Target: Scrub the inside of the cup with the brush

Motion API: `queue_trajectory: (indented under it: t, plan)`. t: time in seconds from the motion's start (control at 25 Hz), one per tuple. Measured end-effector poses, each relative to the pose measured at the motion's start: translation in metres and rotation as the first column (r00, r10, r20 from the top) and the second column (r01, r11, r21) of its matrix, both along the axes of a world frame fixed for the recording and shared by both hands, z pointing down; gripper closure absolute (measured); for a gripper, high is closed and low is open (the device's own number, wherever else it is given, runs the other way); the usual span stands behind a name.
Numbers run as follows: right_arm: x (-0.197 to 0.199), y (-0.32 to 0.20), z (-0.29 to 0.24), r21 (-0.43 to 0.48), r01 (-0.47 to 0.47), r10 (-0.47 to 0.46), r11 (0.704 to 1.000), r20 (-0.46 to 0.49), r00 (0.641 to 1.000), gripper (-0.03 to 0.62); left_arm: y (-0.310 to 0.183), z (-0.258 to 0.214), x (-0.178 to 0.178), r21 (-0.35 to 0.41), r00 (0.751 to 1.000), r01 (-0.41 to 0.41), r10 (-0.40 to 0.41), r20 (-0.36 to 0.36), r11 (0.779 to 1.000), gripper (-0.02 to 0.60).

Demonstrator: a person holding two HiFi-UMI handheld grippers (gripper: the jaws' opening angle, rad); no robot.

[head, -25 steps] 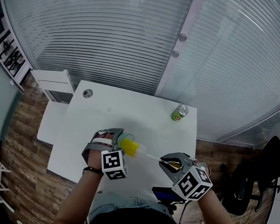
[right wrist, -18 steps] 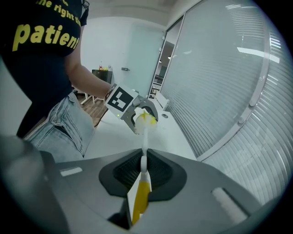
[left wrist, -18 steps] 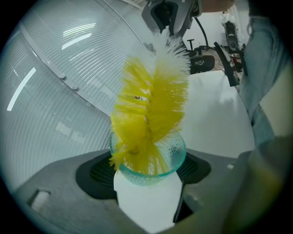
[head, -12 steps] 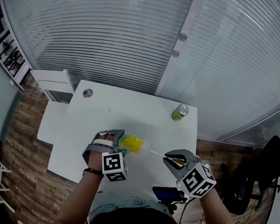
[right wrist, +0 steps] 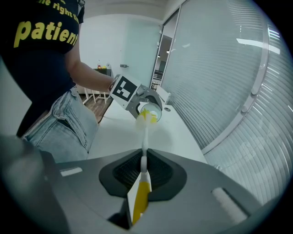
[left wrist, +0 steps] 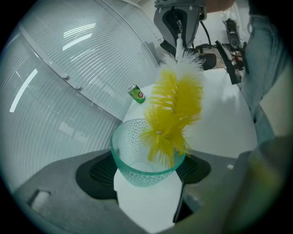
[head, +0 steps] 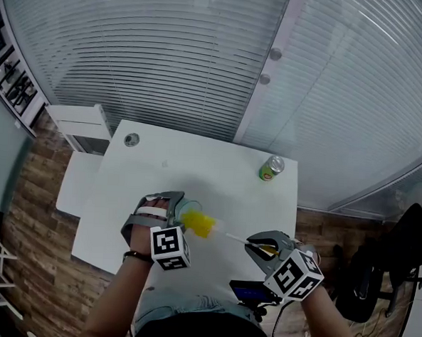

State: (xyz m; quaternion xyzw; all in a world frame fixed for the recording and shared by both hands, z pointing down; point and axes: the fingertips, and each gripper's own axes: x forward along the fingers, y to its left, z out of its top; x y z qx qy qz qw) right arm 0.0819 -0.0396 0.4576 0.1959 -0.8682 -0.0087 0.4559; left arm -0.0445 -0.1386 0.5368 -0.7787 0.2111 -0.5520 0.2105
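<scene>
Over the white table (head: 197,163), left gripper (left wrist: 146,180) clamps the dimpled teal glass cup (left wrist: 132,151), right gripper (right wrist: 143,173) pinches the yellow-bristled brush (left wrist: 176,109); push bristles deeper, twisting against the wall.

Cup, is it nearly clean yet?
Done: the left gripper holds the cup, and the right gripper holds the brush by its handle. In hand: only the yellow bristle tip is inside the cup's mouth; most of the head sticks out. Left: scrubbing down to the bottom. Whether it's clean, I cannot tell.
</scene>
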Motion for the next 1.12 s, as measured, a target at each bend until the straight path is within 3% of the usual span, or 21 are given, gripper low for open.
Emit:
queue_trajectory:
  t: [0.24, 0.44, 0.76, 1.12]
  plan:
    - [-0.008, 0.001, -0.014, 0.03, 0.01, -0.011, 0.999, 0.027, 1.0, 0.559, 0.002, 0.003, 0.001, -0.009, 1.0, 0.0, 0.0, 0.002, 1.0, 0.19]
    - [0.0, -0.009, -0.02, 0.051, -0.033, 0.032, 0.998, 0.03, 0.999, 0.559, 0.005, 0.002, 0.006, -0.018, 1.0, -0.002, 0.002, -0.024, 1.0, 0.193]
    - [0.011, -0.006, -0.009, 0.009, -0.07, 0.07, 0.997, 0.023, 0.997, 0.559, 0.002, -0.006, 0.005, -0.008, 0.998, 0.016, -0.017, -0.064, 1.0, 0.195]
    - [0.001, 0.011, -0.008, -0.058, -0.12, 0.128, 0.991, 0.165, 0.978, 0.559, -0.002, -0.01, 0.002, -0.011, 0.992, 0.048, -0.049, -0.117, 0.999, 0.195]
